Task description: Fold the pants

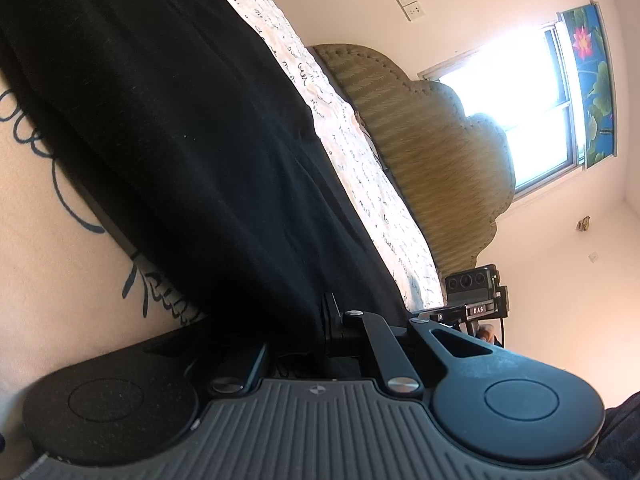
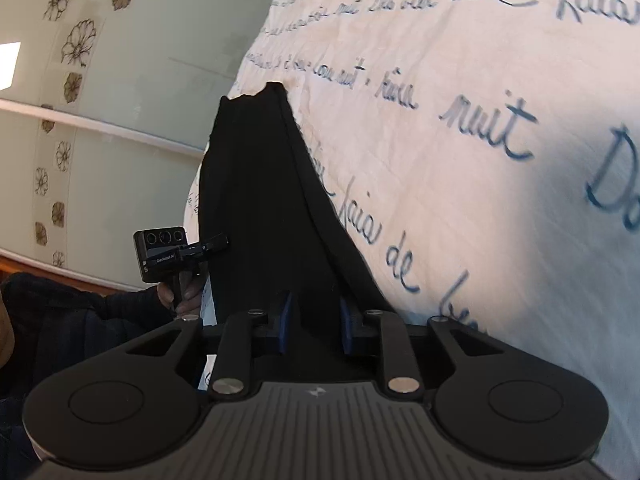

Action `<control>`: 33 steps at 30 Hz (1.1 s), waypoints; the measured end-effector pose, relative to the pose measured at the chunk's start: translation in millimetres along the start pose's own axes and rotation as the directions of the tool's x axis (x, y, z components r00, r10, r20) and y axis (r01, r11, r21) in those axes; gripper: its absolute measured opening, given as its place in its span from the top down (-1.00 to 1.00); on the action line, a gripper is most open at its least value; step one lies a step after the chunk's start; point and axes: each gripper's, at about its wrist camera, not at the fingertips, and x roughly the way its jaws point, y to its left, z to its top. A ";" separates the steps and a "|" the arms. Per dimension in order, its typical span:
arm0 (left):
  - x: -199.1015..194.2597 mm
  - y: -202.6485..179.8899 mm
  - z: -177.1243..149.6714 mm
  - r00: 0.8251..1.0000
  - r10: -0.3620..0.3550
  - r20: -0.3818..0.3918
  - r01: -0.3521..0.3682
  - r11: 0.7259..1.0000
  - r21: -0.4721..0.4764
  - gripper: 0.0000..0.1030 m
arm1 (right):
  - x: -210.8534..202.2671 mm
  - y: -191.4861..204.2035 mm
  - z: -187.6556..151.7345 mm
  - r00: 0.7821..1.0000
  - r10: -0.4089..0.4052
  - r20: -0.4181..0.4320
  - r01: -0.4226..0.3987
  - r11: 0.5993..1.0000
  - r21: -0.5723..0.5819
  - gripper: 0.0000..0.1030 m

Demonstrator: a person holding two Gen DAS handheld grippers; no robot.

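Observation:
The black pants (image 1: 180,140) lie along the cream bed sheet with blue handwriting (image 1: 60,260) and fill the left wrist view. My left gripper (image 1: 320,328) is shut on one edge of them, and the cloth hides most of its fingers. In the right wrist view the pants (image 2: 260,200) stretch away as a narrow dark strip. My right gripper (image 2: 316,320) is shut on their near end, with black cloth filling the gap between the blue pads (image 2: 286,320). The left gripper (image 2: 216,245) shows there at the strip's left edge, and the right gripper (image 1: 440,314) shows in the left wrist view.
The sheet (image 2: 480,160) spreads wide to the right of the pants. A woven headboard (image 1: 440,152) and a bright window (image 1: 520,100) stand beyond the bed. A pale wardrobe door with flower prints (image 2: 120,100) is at the left, and a person's dark sleeve (image 2: 80,320) is below it.

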 end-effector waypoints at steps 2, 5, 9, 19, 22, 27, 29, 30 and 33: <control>-0.5 -1.3 -1.6 1.000 0.002 0.001 -0.002 1.000 0.003 0.68 | 8.4 3.9 2.4 1.000 0.005 -0.006 -0.005 1.000 -0.019 0.74; -1.4 -1.9 -1.9 1.000 0.001 0.002 -0.001 1.000 0.005 0.68 | 19.8 12.3 3.7 0.999 -0.020 -0.026 0.019 0.998 -0.058 0.92; -1.4 -1.4 -2.4 1.000 -0.001 0.005 0.001 1.000 0.005 0.68 | -2.2 49.0 10.5 0.999 0.001 0.049 0.007 0.984 -0.175 0.93; -2.2 2.1 -3.3 1.000 -0.014 0.011 0.014 1.000 0.000 0.68 | -9.6 1.4 -0.4 0.989 -0.100 0.106 0.100 0.995 -0.001 0.97; -2.8 3.2 -3.3 1.000 -0.017 0.013 0.017 1.000 -0.003 0.68 | -33.1 14.1 -5.6 0.956 -0.193 0.220 0.192 0.981 0.027 0.87; -4.0 5.8 -3.9 0.999 -0.028 0.016 0.028 1.000 -0.010 0.68 | -61.2 46.9 -35.0 0.910 -0.135 0.393 0.137 0.990 0.023 0.85; -4.5 6.5 -4.0 0.999 -0.032 0.016 0.032 0.999 -0.012 0.67 | -49.5 64.5 -49.6 0.917 -0.113 0.383 0.124 0.992 -0.004 0.85; -4.7 6.8 -4.2 0.999 -0.033 0.017 0.033 0.999 -0.012 0.67 | -37.2 72.0 -56.3 0.928 -0.124 0.351 0.139 0.990 -0.016 0.85; -5.1 7.0 -4.1 0.999 -0.037 0.018 0.037 0.999 -0.013 0.66 | -1.3 71.8 -74.5 0.898 -0.378 0.223 0.393 0.919 -0.022 0.94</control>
